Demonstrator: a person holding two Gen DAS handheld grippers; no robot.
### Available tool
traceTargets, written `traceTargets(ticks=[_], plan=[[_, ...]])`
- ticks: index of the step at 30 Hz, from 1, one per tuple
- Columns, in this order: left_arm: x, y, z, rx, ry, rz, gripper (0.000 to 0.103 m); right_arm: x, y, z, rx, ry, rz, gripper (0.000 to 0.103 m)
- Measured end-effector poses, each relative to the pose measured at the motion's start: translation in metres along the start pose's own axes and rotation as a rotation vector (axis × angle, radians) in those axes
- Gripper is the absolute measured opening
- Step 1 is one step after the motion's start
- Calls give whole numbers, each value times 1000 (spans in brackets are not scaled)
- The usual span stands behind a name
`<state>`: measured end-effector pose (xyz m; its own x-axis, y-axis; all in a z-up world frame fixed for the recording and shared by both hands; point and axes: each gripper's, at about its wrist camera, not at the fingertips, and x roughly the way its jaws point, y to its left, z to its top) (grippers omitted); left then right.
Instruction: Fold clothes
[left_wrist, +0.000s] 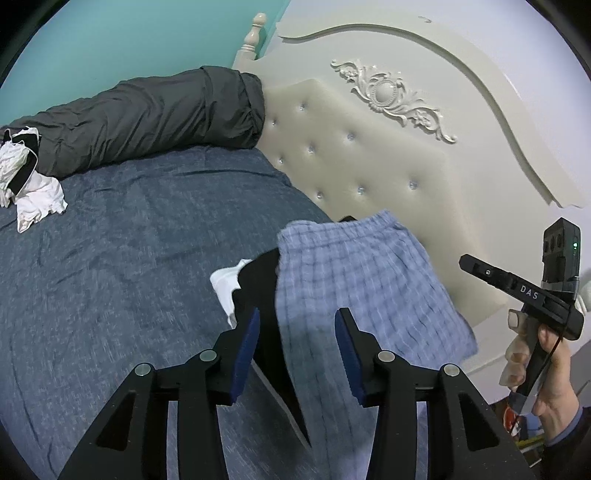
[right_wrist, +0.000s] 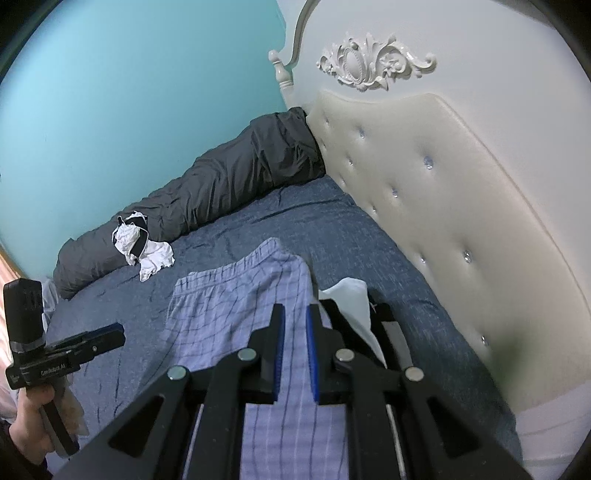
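Left wrist view: we see the left gripper (left_wrist: 295, 350) w/ jaws roughly half open, nothing pinched. The plaid shorts (left_wrist: 354, 280) lie on the bed (left_wrist: 110, 295) at the headboard (left_wrist: 369, 155) edge, seen btwn and beyond the pads, over a black garment (left_wrist: 258, 288) and a white one (left_wrist: 229, 284). No pad looks to press the cloth, though blur leaves some doubt. The right gripper (left_wrist: 466, 263) shows side-on at the right edge, in a hand (left_wrist: 535, 373).

Risk here, as we judge it: the shorts sit skewed on that small pile, so a fold could slump or drag the black layer along if the next grab takes more than one layer.

Right wrist view: the right gripper's jaws are nearly shut, a slim gap left, plaid cloth visible thru it. We can't tell if they pinch the shorts or hover just above. If a bit of hem is caught, pulling away would tug the piece askew. More unfolded laundry (right_wrist: 142, 247) waits by the dark duvet (right_wrist: 221, 184) along the bed's far edge.
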<state>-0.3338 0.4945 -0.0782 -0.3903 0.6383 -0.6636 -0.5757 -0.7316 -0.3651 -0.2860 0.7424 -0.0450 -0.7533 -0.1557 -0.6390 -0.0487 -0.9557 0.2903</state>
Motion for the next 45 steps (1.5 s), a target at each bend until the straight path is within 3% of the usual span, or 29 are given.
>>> traceTargets(ticks=[10,20,25,27,29,34,41,45], plan=[[-36,-26,-15,50,-17,-7,53,-43,12,-17,26,-62,-21,11],[-85,-51,-33,126,-49,5,62,-88,48,-43,-6,-101,-52,22],[-114,-64,-43,150,-67,10,65,-109,64,-57,-11,-114,-72,38],[-127,-70,-49,162,-77,11,68,-121,70,-63,-7,-130,-80,53],[-138,-75,-54,170,-86,9,71,-134,78,-70,-13,-148,-89,60],[-168,-90,-70,209,-109,19,77,-162,94,-85,-39,-168,-123,63],[-209,-105,-93,237,-146,22,92,-209,116,-109,-45,-213,-134,77],[-232,-109,-104,243,-167,24,93,-233,122,-125,4,-240,-135,84]])
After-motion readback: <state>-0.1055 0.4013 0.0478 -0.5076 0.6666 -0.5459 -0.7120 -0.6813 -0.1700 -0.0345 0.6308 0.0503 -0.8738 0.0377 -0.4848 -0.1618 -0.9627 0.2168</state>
